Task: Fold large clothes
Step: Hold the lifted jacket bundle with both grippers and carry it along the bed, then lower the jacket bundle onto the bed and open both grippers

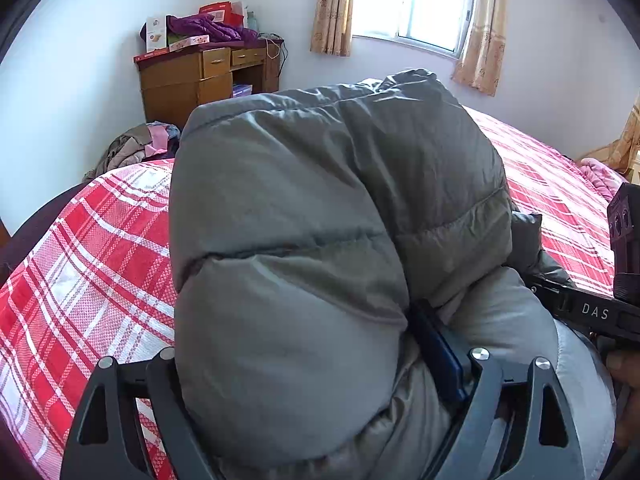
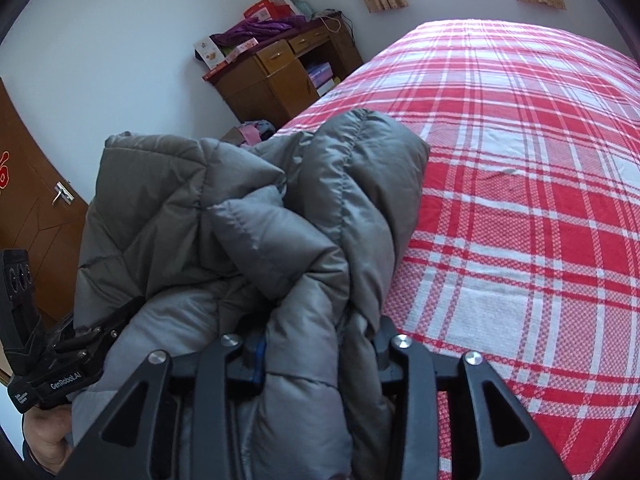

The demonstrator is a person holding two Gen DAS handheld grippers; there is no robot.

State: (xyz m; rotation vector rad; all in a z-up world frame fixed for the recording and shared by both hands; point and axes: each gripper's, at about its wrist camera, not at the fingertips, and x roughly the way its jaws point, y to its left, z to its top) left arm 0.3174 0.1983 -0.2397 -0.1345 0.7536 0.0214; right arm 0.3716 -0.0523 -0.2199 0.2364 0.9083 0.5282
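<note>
A grey puffer jacket (image 1: 320, 240) is bunched and held up over the red plaid bed (image 1: 100, 248). My left gripper (image 1: 320, 376) is shut on a thick fold of the jacket, which fills the space between its fingers. My right gripper (image 2: 316, 356) is shut on another fold of the same jacket (image 2: 248, 232), above the bed's near left part (image 2: 520, 200). The right gripper's body shows at the right edge of the left wrist view (image 1: 592, 312). The left gripper's body shows at the lower left of the right wrist view (image 2: 64, 364). The fingertips of both are hidden by the padding.
A wooden desk (image 1: 200, 80) piled with boxes and purple cloth stands against the far wall. A heap of clothes (image 1: 136, 148) lies on the floor beside the bed. A curtained window (image 1: 416, 0) is behind the bed. A brown door (image 2: 32, 184) is at left.
</note>
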